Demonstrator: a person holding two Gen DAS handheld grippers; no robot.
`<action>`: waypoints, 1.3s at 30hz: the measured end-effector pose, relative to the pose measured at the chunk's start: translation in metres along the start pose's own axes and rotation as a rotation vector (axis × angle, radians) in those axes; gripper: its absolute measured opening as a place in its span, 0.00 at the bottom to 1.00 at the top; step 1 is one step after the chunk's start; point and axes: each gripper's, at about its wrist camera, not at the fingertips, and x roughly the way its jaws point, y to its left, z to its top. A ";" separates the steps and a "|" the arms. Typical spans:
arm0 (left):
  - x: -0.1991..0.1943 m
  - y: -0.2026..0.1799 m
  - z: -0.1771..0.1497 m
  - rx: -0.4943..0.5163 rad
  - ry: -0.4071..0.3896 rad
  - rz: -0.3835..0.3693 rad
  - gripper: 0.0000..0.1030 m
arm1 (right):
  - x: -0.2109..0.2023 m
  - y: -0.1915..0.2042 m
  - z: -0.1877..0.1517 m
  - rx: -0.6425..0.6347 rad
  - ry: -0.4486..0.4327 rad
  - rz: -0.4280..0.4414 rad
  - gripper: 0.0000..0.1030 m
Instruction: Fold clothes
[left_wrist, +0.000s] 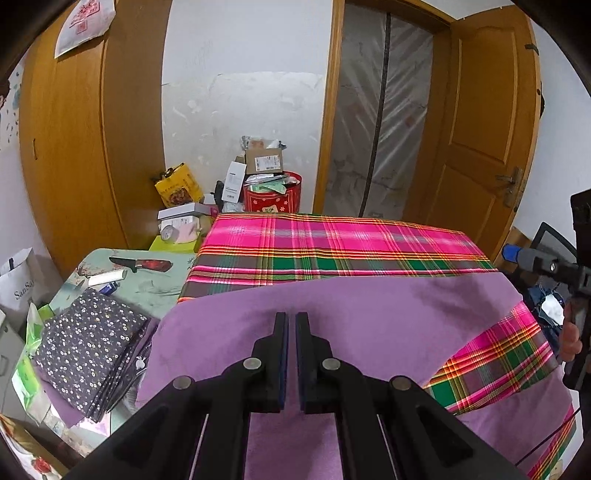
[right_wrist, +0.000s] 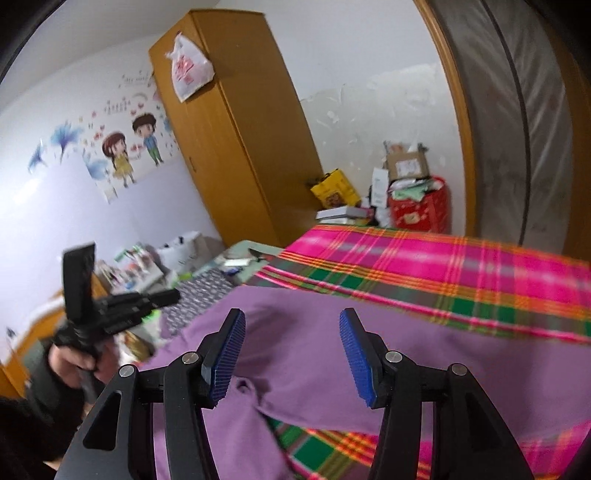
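Note:
A purple garment (left_wrist: 369, 325) lies spread flat on a pink and green plaid cloth (left_wrist: 332, 240) that covers the bed. My left gripper (left_wrist: 291, 321) hovers over the garment's near left part, shut, with nothing visible between its fingers. In the right wrist view my right gripper (right_wrist: 291, 332) stands open above the purple garment (right_wrist: 314, 350), its blue pads apart and holding nothing. A fold edge of the garment runs under it, with the plaid cloth (right_wrist: 443, 266) showing below. The left gripper (right_wrist: 173, 295) appears at the far left, held by a hand (right_wrist: 74, 358).
A folded stack of dark floral fabric (left_wrist: 88, 339) lies on a low table (left_wrist: 177, 291) left of the bed, beside a knife (left_wrist: 142, 264) and a white roller (left_wrist: 107, 277). Boxes and a red bin (left_wrist: 273, 199) stand at the wall. A wooden door (left_wrist: 476, 122) is at the back right.

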 end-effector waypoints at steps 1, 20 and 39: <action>0.000 -0.001 0.000 -0.001 -0.001 -0.002 0.03 | -0.001 -0.002 0.000 0.027 0.000 0.009 0.54; -0.022 -0.027 -0.004 0.009 -0.031 -0.062 0.03 | -0.003 0.005 -0.017 0.336 0.113 -0.124 0.54; -0.039 -0.073 -0.018 -0.092 -0.119 -0.118 0.03 | 0.017 0.002 -0.024 0.628 0.085 0.135 0.66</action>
